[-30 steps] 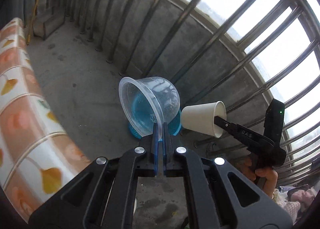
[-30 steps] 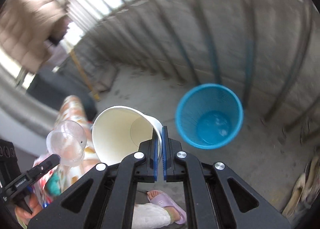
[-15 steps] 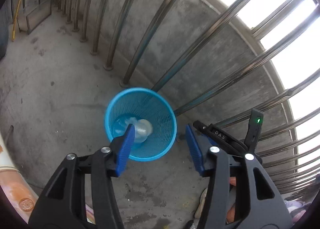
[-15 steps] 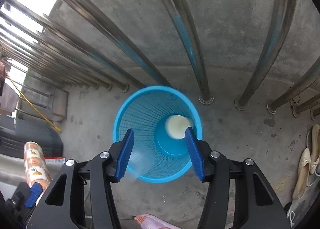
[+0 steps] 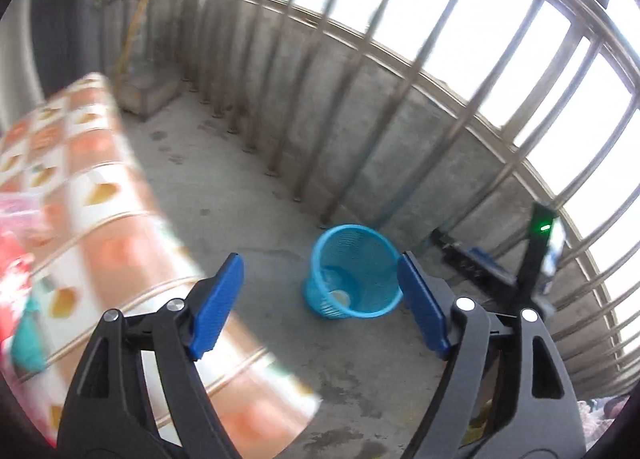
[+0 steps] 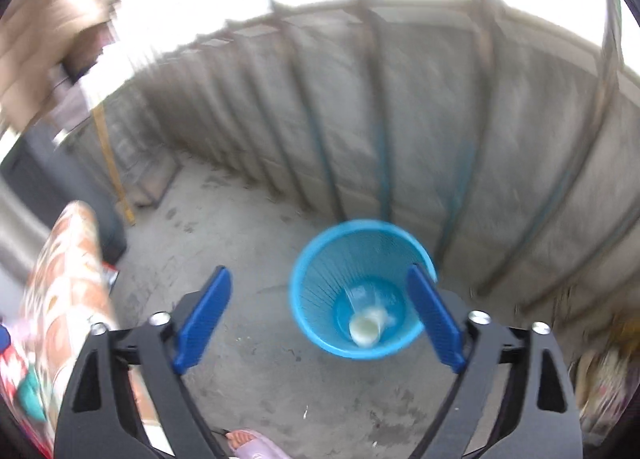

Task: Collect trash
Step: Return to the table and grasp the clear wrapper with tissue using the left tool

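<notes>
A blue mesh bin [image 5: 368,247] [image 6: 320,271] stands on the concrete floor by the railing. A white paper cup [image 6: 365,330] [image 5: 340,296] and a clear plastic cup [image 6: 360,295] lie at its bottom. My left gripper [image 5: 320,299] hangs above the floor short of the bin, its jaws opening wide with nothing between them. In the right wrist view my right gripper [image 6: 320,319] is also opening, empty, with the bin seen past its right finger. The right gripper's body [image 5: 536,255] shows beyond the bin in the left wrist view.
A table with an orange and white patterned cloth [image 5: 92,195] [image 6: 68,283] lies to the left, with red and teal packaging [image 5: 16,279] on it. Metal railing bars [image 5: 360,99] on a low concrete wall run behind the bin. A foot in a pink slipper [image 6: 256,443] is near.
Both grippers let go of their cups, which dropped into the blue bin. The jaws went from shut to wide open, and both hands pulled up and back from the bin.
</notes>
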A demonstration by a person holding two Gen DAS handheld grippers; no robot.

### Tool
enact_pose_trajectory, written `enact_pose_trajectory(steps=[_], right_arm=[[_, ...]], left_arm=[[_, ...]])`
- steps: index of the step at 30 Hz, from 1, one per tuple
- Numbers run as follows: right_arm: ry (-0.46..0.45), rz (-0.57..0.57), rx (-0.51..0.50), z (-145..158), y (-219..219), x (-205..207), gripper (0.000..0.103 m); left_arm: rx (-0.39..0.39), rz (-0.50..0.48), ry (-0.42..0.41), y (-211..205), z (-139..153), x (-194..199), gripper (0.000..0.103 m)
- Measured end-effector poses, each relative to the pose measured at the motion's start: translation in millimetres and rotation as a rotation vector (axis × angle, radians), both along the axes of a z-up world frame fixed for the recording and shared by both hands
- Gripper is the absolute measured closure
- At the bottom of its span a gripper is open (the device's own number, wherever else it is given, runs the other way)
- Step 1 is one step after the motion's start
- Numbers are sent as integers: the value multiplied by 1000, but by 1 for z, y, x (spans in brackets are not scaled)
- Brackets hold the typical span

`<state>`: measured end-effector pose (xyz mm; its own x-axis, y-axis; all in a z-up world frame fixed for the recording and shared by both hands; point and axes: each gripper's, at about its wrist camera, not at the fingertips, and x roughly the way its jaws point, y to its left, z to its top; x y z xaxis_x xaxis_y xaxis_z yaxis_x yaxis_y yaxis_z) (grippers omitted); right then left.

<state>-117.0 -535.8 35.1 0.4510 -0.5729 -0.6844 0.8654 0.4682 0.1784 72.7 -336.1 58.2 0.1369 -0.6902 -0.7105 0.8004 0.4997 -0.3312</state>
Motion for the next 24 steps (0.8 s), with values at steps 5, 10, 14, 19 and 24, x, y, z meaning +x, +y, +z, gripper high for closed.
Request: enact_pose_trajectory(steps=[5, 10, 14, 19, 24], right_arm=[[89, 138, -222, 55, 92, 58, 6], [94, 402, -335, 84, 189, 103, 6], [81, 597, -335, 90, 243, 134, 6], [-29, 809, -242, 94, 288, 162, 6], [-72, 871, -175, 100, 304, 184, 6]], left_arm=[[4, 160, 7, 106, 24, 26, 18], [13, 373, -81, 211, 45, 50, 12], [-26, 500, -121, 284, 49, 67, 9], [-103, 568, -108, 344, 47, 77, 9], [-194, 577, -119, 375, 44, 79, 9]])
